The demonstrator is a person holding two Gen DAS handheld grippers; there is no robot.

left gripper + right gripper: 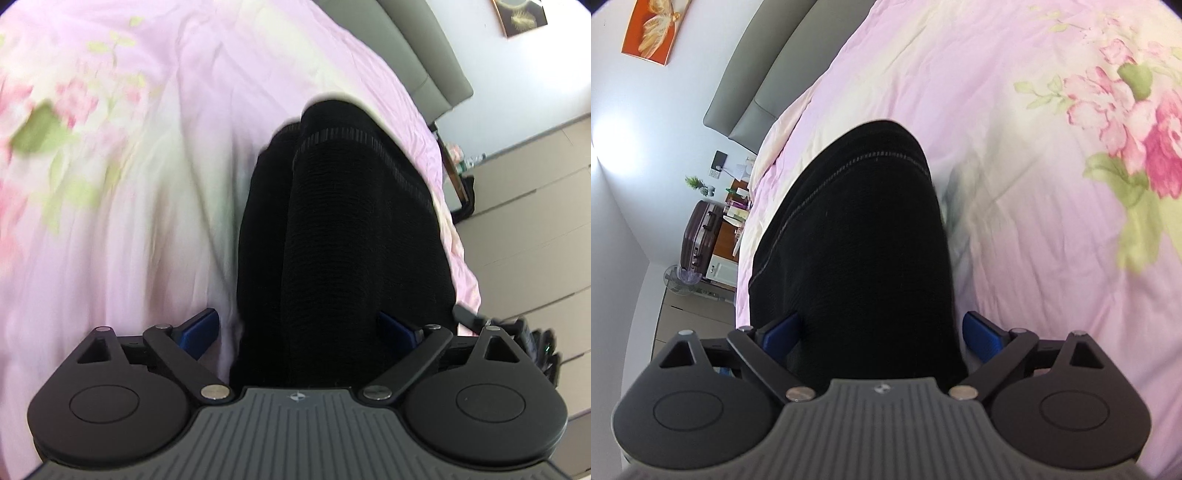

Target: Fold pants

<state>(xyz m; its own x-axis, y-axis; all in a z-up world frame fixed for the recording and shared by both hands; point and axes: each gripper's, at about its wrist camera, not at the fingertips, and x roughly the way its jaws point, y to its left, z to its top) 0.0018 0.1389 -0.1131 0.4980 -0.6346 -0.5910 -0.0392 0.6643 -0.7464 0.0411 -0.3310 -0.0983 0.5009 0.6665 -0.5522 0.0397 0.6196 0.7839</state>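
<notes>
pants: black ribbed pants point(347, 221) lying folded on the bed, running away from both cameras toward 12 o'clock, with the near end right between each tool's fingers

left tool: left tool point(299, 328) is spread wide open, blue pads way out at 9 and 3 o'clock of the fabric. The left pad point(201, 328) sits clear of the cloth with pink sheet showing between them; the right pad is half tucked behind the edge of the pants, so can't say whether it touches. Not pinching anything

right tool: right tool point(882, 332) is wide open too, one blue pad point(982, 334) just beside the fabric edge at 3 o'clock, the other at 9 o'clock up against the cloth, no squeeze on it as far as I can see

pants detail: a stitched hem band point(871, 158) crosses the far end in the right wrist view; the left wrist view shows two layers stacked, the upper one offset toward 3 o'clock

bed: pink floral bedsheet point(1052, 184), wrinkly, with big pink flowers point(1156, 147) at about 2 o'clock in the right view

background: grey padded headboard point(757, 74) up at 11 o'clock, orange wall picture point(655, 31) at 10 o'clock, dark suitcase point(701, 240) at 9 o'clock by the bed's edge
</notes>
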